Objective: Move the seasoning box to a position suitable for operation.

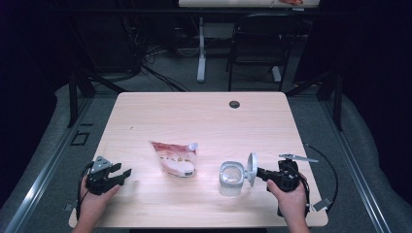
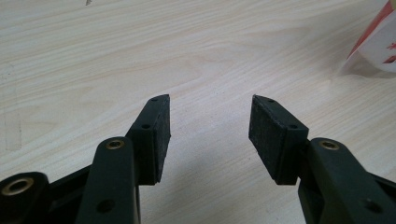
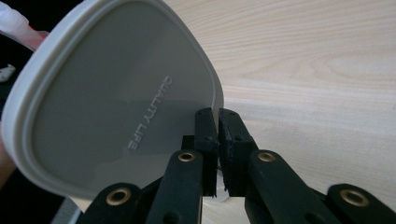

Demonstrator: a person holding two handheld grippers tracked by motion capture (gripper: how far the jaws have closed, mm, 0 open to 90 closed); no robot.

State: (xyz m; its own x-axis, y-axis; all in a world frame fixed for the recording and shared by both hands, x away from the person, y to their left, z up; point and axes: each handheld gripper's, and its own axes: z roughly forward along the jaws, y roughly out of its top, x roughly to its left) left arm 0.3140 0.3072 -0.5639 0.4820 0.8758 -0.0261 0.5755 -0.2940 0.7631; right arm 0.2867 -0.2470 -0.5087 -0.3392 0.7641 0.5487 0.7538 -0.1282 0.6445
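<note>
A grey lid point(image 1: 251, 167) stands on edge just right of a clear square container point(image 1: 231, 177) near the table's front right. My right gripper point(image 1: 258, 171) is shut on the lid's rim. In the right gripper view the lid point(image 3: 116, 102) reads "QUALITY LIFE", and the jaws of the right gripper point(image 3: 217, 116) pinch its edge. A red and white spouted pouch point(image 1: 175, 159) lies flat in the middle of the table. At the front left, my left gripper point(image 1: 124, 174) rests open and points toward the pouch. Bare wood lies between the jaws of the left gripper point(image 2: 210, 126), and the pouch's corner point(image 2: 378, 42) sits at the upper right.
The wooden table point(image 1: 204, 116) has a round cable hole point(image 1: 234, 104) at the back. A black chair point(image 1: 260, 43) and a white desk leg point(image 1: 201, 48) stand beyond it. Cables trail from the right gripper over the table's right edge.
</note>
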